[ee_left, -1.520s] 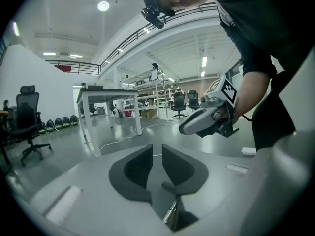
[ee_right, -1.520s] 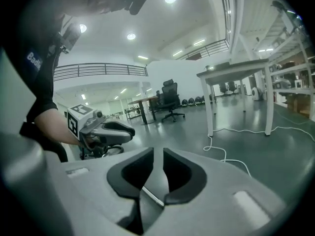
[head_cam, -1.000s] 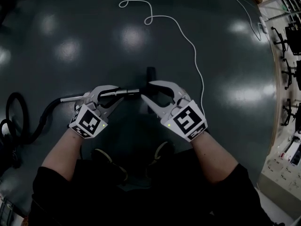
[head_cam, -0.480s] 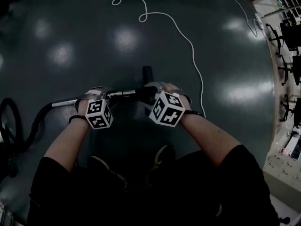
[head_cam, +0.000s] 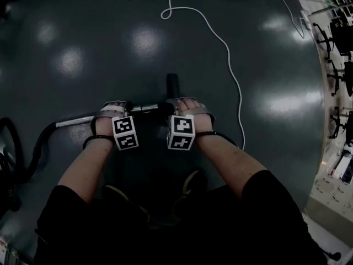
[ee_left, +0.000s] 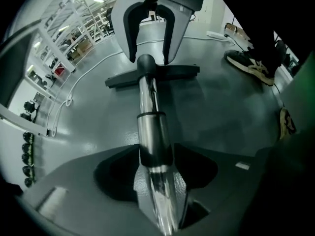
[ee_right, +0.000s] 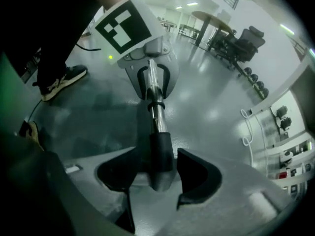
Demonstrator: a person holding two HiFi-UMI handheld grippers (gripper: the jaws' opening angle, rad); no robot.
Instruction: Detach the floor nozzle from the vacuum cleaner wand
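The chrome wand (head_cam: 144, 108) lies on the dark floor, its black hose (head_cam: 38, 145) trailing left. At its right end is the black floor nozzle (head_cam: 172, 83), a flat T-shaped head (ee_left: 177, 73) in the left gripper view. Both grippers point steeply down over it. My left gripper (head_cam: 113, 110) straddles the chrome tube (ee_left: 150, 117); its jaws (ee_left: 156, 167) are opening with the tube between them. My right gripper (head_cam: 185, 105) straddles the nozzle's black neck (ee_right: 160, 151). Its jaws (ee_right: 158, 173) are also opening, with a gap beside the neck.
A white cable (head_cam: 220, 40) snakes over the floor beyond the nozzle. The person's shoes (head_cam: 190, 181) stand just behind the wand. Black chairs and shelving (head_cam: 342, 37) line the right edge. The hose coils at the far left (head_cam: 5, 153).
Both grippers have dropped toward the floor and tipped from pointing forward to pointing down. Their jaws now straddle the wand and the nozzle neck, marker cubes facing up.
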